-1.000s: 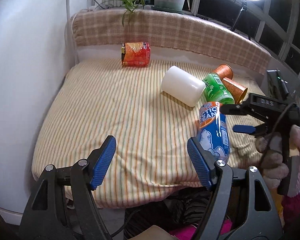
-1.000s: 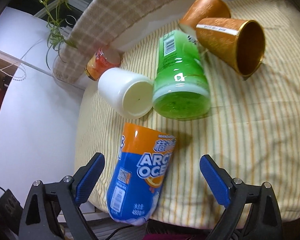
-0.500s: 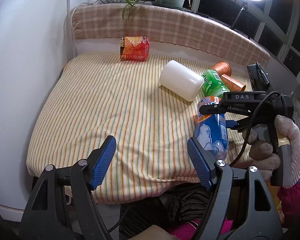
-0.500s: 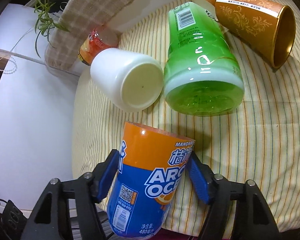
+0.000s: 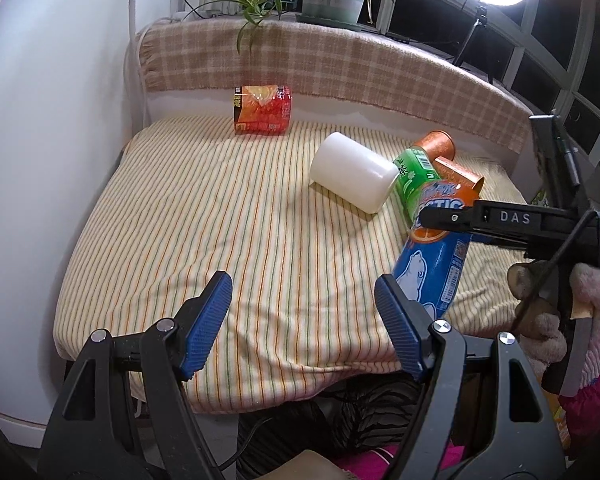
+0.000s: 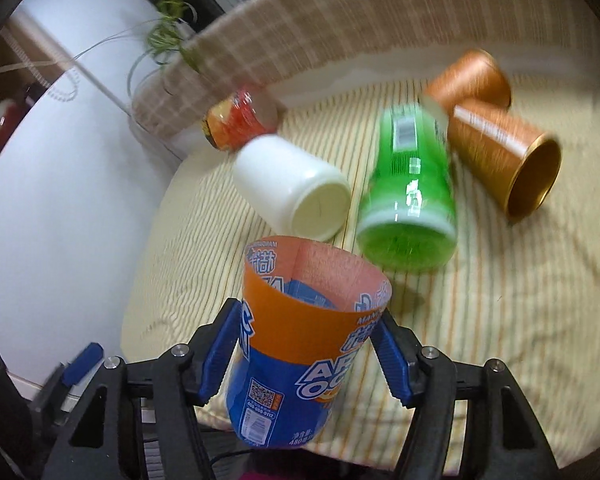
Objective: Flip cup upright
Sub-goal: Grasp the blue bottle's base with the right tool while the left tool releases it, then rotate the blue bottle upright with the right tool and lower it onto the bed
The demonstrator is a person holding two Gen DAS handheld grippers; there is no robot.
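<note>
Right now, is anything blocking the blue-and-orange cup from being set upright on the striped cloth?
Nothing visible: the right gripper holds the blue-and-orange cup between its jaws, with bare striped cloth beside it. The white cup and green cup lie farther back.

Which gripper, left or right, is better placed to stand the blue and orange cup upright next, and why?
Right. The right gripper is shut on the blue and orange cup, tilting it off the striped cloth. The left gripper hangs open and apart from it.
</note>
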